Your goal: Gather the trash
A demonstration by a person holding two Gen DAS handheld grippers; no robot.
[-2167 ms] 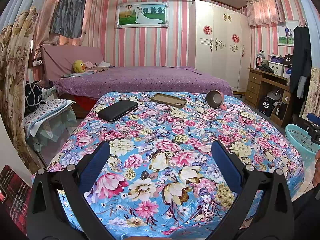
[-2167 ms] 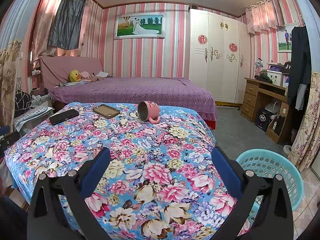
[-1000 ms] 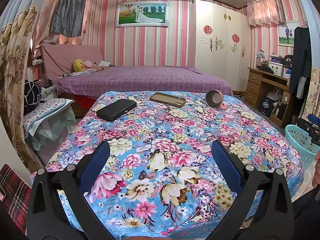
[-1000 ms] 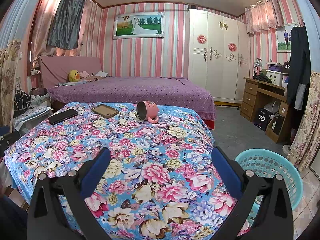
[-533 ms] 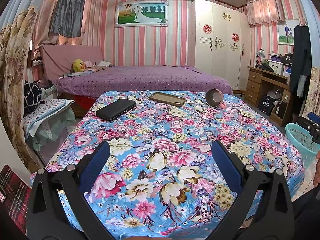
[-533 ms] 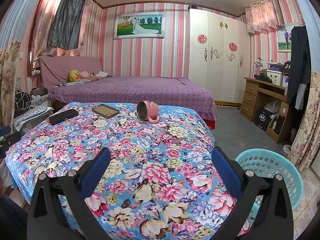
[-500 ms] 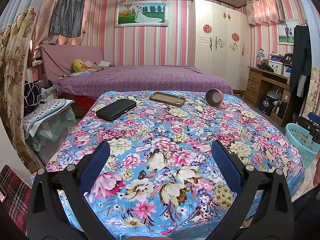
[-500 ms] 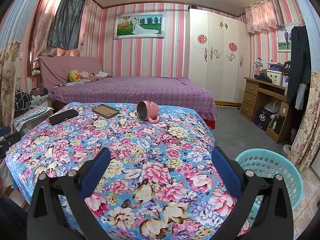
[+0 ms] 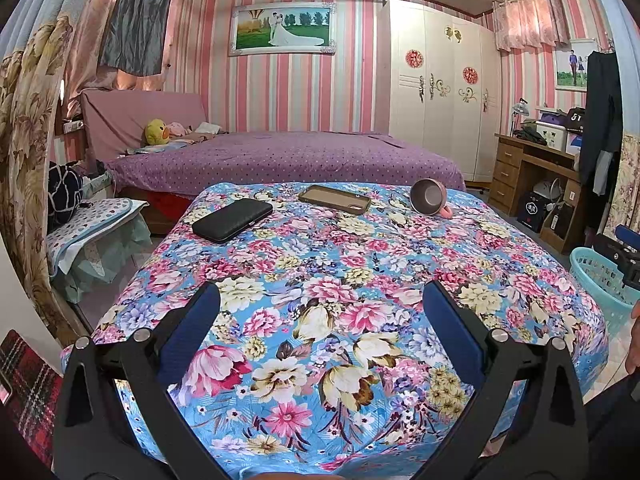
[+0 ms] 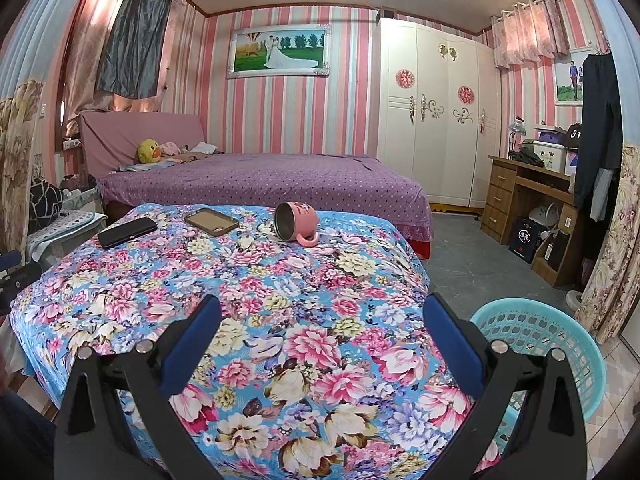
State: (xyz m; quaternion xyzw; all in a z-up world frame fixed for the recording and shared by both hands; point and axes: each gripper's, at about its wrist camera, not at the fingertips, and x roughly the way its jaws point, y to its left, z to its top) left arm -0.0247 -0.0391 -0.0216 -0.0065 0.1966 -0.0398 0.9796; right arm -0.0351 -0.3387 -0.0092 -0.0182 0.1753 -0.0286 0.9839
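- Practically nothing has shifted over these last seconds: left tool (image 9: 320, 328) and right tool (image 10: 322, 330) still hover wide, empty, above the flowered surface (image 9: 340, 280).
- Collecting hasn't begun; pink mug (image 10: 297, 226), black case (image 9: 232, 221), phone (image 9: 334, 199) lie untouched at its far end, teal basket (image 10: 560, 344) beside it on the floor.

Left gripper (image 9: 320, 312) and right gripper (image 10: 320, 316), jaws wide apart, empty.

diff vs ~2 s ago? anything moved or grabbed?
Nothing visibly changed apart from slight camera drift. Both grippers, left and right, stay open and empty over the floral cloth. Pink mug still on its side; black case, phone and basket unmoved.
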